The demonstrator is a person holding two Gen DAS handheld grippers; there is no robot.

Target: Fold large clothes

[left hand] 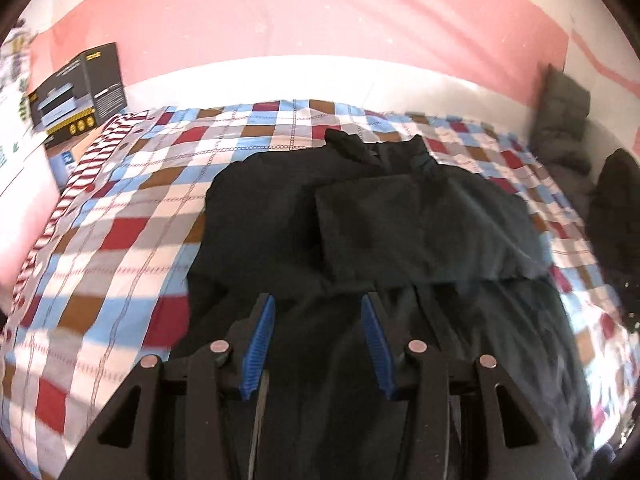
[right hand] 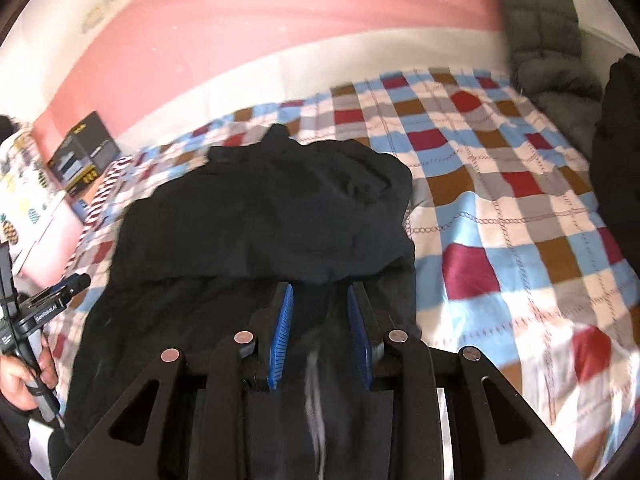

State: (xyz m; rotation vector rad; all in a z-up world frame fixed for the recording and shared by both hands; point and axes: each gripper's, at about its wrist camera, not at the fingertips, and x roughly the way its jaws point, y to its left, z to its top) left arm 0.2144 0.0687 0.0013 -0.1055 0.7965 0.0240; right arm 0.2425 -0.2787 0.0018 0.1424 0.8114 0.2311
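The big black garment (left hand: 360,216) is spread across the checked bedspread (left hand: 120,216), straight ahead of and under both tongs, its near end lifted and running back between the blue pads. Both tilt down toward the bed. The left gripper (left hand: 318,344) has a wide gap with dark cloth in it; can't tell if the pads actually pinch. The right gripper (right hand: 320,332) looks clenched on a bunched fold. The lower edge cuts the fabric off, and motion blur smears it. Left of the right tongs, a hand (right hand: 22,376) holds the other handle.

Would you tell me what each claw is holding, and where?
Both the left claw and right claw appear to grip the dark garment by its near edge.
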